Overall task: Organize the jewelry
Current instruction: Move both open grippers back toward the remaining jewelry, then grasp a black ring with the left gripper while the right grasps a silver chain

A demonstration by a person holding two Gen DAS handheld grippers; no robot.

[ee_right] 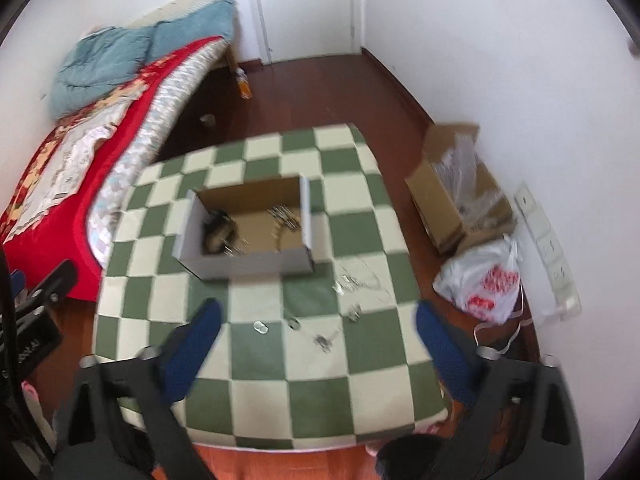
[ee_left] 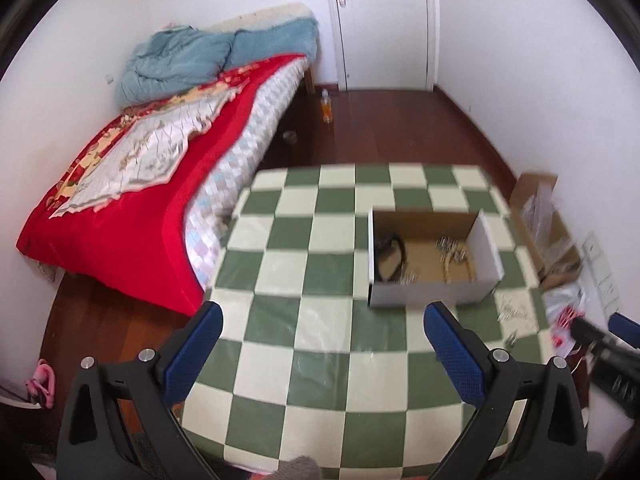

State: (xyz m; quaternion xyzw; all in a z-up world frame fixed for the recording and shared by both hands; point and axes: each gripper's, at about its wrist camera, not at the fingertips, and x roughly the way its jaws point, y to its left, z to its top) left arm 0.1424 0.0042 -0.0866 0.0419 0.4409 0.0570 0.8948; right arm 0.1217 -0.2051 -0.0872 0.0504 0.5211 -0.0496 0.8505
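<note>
My left claw (ee_left: pixel 322 330) and right claw (ee_right: pixel 318 320), each with blue textured pads, hang open and empty above a green-and-cream checkered table (ee_right: pixel 320 392). Small glinting metal jewelry pieces (ee_right: pixel 348 284) lie scattered beside a shallow rectangular cardboard box (ee_right: pixel 248 262) holding more jewelry.

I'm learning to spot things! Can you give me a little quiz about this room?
1. True or false: the white cardboard box with a brown inside sits on the green-and-cream checkered table.
2. Where do the small loose silver jewelry pieces lie? A in front of the box, towards its right; B on the red blanket.
3. Are the right tongs holding anything?

Key: 1 true. 2 A. 3 No, nothing sits between them.
</note>
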